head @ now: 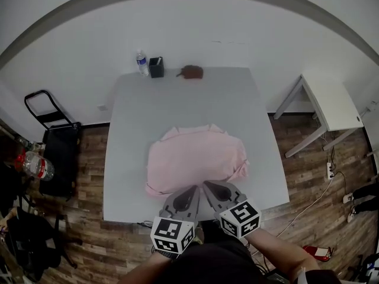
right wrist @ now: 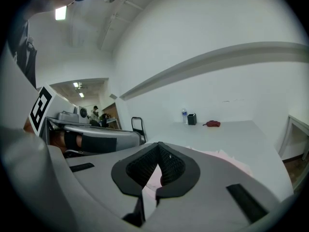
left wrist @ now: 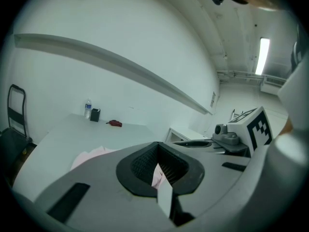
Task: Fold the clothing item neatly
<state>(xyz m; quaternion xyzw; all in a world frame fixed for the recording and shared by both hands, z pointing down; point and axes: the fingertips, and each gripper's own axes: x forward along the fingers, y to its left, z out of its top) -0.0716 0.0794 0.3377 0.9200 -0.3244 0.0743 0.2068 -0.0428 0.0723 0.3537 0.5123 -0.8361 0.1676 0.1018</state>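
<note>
A pink garment (head: 195,158) lies folded and flat on the near half of the grey table (head: 177,99). My two grippers hover side by side over its front edge, pointing away from me. The left gripper (head: 194,189) is shut, and so is the right gripper (head: 208,185). In the left gripper view the jaws (left wrist: 158,170) meet, with only a sliver of the pink cloth (left wrist: 89,156) showing past them on the table. The right gripper view shows the same: jaws (right wrist: 157,170) together, garment (right wrist: 227,159) lying beyond. I see no cloth lifted by either gripper.
At the table's far edge stand a water bottle (head: 142,64), a black cup (head: 156,67) and a small brown pouch (head: 191,71). A white side table (head: 331,102) is at the right. A black cart (head: 50,120) and another bottle (head: 38,167) are at the left.
</note>
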